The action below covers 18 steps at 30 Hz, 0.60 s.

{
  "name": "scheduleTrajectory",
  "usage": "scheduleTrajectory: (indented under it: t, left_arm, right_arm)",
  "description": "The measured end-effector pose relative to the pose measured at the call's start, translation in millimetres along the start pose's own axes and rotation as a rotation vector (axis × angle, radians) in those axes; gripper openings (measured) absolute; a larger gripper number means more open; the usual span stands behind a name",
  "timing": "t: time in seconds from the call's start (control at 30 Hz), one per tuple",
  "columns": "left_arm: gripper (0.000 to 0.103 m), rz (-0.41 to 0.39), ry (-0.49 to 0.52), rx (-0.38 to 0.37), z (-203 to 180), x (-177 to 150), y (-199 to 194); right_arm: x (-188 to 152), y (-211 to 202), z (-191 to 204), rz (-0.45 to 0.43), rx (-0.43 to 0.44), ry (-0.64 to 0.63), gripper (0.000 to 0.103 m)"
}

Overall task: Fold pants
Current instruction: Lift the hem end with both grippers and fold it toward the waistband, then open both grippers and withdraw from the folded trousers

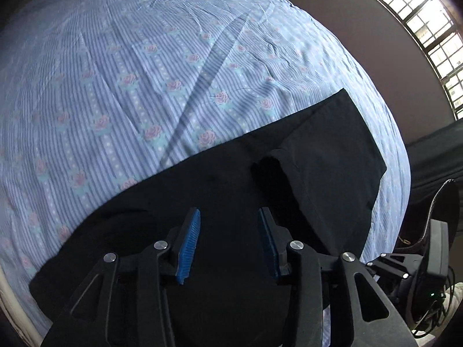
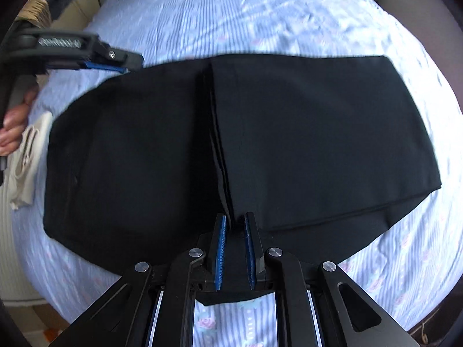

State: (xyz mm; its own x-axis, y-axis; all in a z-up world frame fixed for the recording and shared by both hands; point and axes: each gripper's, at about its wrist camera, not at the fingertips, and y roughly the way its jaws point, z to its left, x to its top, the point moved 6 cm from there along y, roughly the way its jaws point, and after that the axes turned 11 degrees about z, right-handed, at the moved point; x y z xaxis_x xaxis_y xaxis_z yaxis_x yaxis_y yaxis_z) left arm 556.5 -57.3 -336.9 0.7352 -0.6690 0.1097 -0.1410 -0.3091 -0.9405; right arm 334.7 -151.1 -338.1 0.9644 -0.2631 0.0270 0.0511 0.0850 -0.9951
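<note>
Black pants (image 2: 260,144) lie folded across a striped, rose-print sheet (image 1: 115,86). At far left in the right wrist view, a hand (image 2: 13,127) grips the left gripper (image 2: 127,65), which sits at the pants' far left edge, with a beige cloth (image 2: 29,156) on the sheet beside that hand. In its own view, the left gripper (image 1: 228,243) is partly open over dark cloth, blue pads (image 1: 189,245) apart and pinching nothing. Bare sheet spreads wide beyond and left of its fingers. The right gripper (image 2: 234,248) is nearly closed, its pads (image 2: 220,251) nipping the near edge of the folded layer. That fold's stacked edge runs straight ahead from its fingertips; open sheet flanks both sides.
</note>
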Motion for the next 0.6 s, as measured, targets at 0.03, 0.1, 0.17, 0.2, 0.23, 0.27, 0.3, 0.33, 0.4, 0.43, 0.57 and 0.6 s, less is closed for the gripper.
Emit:
scheduleTrajectory:
  t: [0.03, 0.1, 0.17, 0.2, 0.23, 0.27, 0.3, 0.33, 0.4, 0.43, 0.57, 0.6]
  left_arm:
    - [0.045, 0.004, -0.018, -0.042, -3.4, -1.7, 5.1]
    - [0.045, 0.015, -0.060, -0.100, -12.3, -1.5, 13.8]
    - [0.045, 0.016, -0.103, -0.139, -19.4, 3.2, 25.8]
    - [0.045, 0.015, -0.118, -0.157, -23.4, 6.7, 30.6]
    - [0.045, 0.014, -0.125, -0.179, -27.9, 10.6, 35.2]
    - [0.045, 0.014, -0.131, -0.201, -33.1, 15.9, 41.0]
    - [0.045, 0.018, -0.138, -0.207, -36.0, 20.2, 45.8]
    - [0.045, 0.025, -0.151, -0.203, -38.6, 26.7, 53.3]
    - [0.045, 0.034, -0.183, -0.193, -38.7, 35.6, 65.8]
    - [0.045, 0.041, -0.211, -0.189, -37.2, 40.3, 72.9]
    - [0.020, 0.024, -0.292, -0.191, -33.4, 53.8, 81.3]
    - [0.018, 0.020, -0.279, -0.191, -35.3, 56.5, 80.9]
  right_arm:
    - [-2.9, 4.8, 0.8, 0.012, 0.021, -0.005, 0.015]
    - [-11.0, 11.8, 7.0, 0.062, 0.081, -0.015, 0.017]
    - [-20.5, 12.1, 16.0, 0.092, 0.109, -0.051, 0.026]
    - [-24.7, 9.5, 18.7, 0.091, 0.113, -0.070, 0.027]
    - [-28.4, 6.1, 19.5, 0.086, 0.115, -0.080, 0.027]
    - [-30.5, 1.5, 16.8, 0.079, 0.123, -0.071, 0.027]
    - [-33.1, -2.3, 9.0, 0.072, 0.132, -0.039, 0.027]
    - [-33.3, -4.6, -0.4, 0.066, 0.140, 0.001, 0.027]
    - [-26.0, -8.9, -26.2, 0.047, 0.139, 0.078, 0.027]
    - [-22.7, -8.8, -38.4, 0.037, 0.129, 0.106, 0.027]
    - [-5.4, 0.0, -69.6, 0.039, 0.101, 0.149, 0.027]
    - [-0.1, 2.2, -74.2, 0.042, 0.097, 0.150, 0.027]
